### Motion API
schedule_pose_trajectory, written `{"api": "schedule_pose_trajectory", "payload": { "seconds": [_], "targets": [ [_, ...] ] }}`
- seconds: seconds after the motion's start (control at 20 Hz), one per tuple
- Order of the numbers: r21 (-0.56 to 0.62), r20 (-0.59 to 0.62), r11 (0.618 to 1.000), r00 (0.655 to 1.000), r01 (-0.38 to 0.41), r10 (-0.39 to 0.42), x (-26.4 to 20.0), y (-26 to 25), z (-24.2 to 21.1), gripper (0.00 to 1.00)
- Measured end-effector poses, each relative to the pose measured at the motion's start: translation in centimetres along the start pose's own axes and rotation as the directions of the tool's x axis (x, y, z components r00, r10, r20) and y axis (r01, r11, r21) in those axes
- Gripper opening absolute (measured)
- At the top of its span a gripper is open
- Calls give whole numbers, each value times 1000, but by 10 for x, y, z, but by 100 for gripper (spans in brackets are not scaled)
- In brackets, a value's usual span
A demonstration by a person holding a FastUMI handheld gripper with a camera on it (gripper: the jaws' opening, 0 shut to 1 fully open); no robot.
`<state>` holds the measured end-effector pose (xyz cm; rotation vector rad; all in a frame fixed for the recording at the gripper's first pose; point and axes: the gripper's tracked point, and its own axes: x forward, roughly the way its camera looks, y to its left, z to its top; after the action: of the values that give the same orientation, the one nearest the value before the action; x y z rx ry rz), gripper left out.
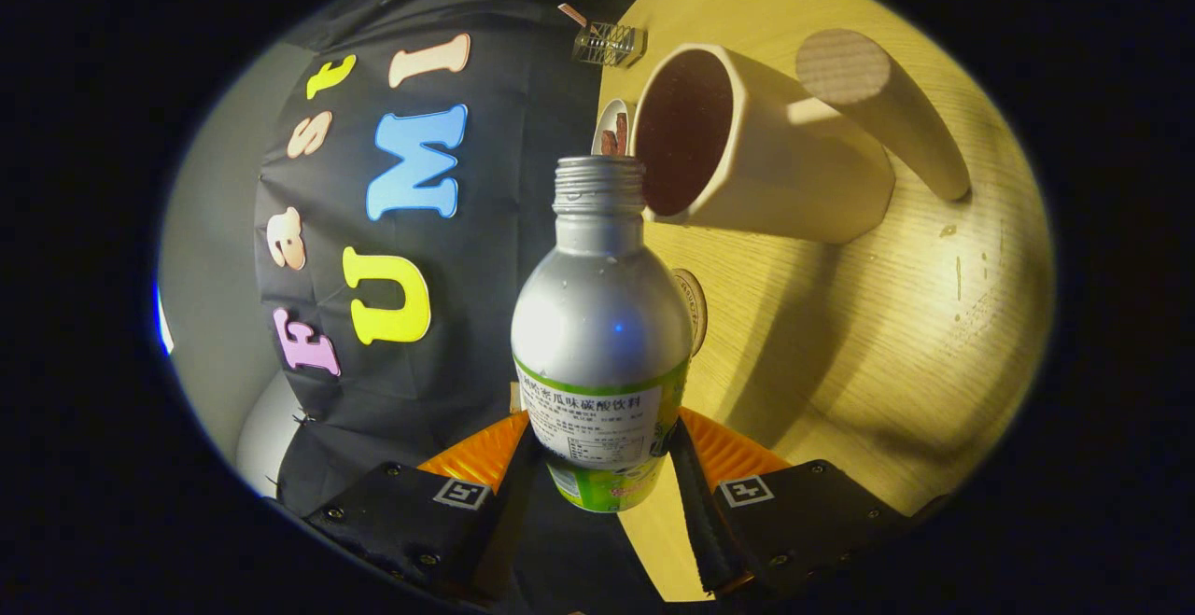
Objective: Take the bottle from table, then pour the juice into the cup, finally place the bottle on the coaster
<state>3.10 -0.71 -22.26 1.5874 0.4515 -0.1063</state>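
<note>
Gripper [602,466] fingers clamped on silver aluminium bottle [600,316], open neck tipped at cream ceramic cup [747,167]. Risk: spill past rim onto wooden table [887,344] if misaligned.

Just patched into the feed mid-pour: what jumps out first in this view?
The silver bottle stands out first, uncapped and clamped between the gripper fingers, its open mouth right beside the rim of the cream cup. The view is rolled with the tilt, so the wooden table looks upended, and the cup's thick handle juts out on the side away from the bottle. A round coaster peeks out just behind the bottle's shoulder.
</note>
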Motion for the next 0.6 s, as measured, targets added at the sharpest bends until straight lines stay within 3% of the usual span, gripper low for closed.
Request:
{"api": "schedule_pose_trajectory", "payload": {
  "seconds": [0.6],
  "targets": [
    [168,-35,986,999,-16,22,2,18,-3,74]
  ]
}}
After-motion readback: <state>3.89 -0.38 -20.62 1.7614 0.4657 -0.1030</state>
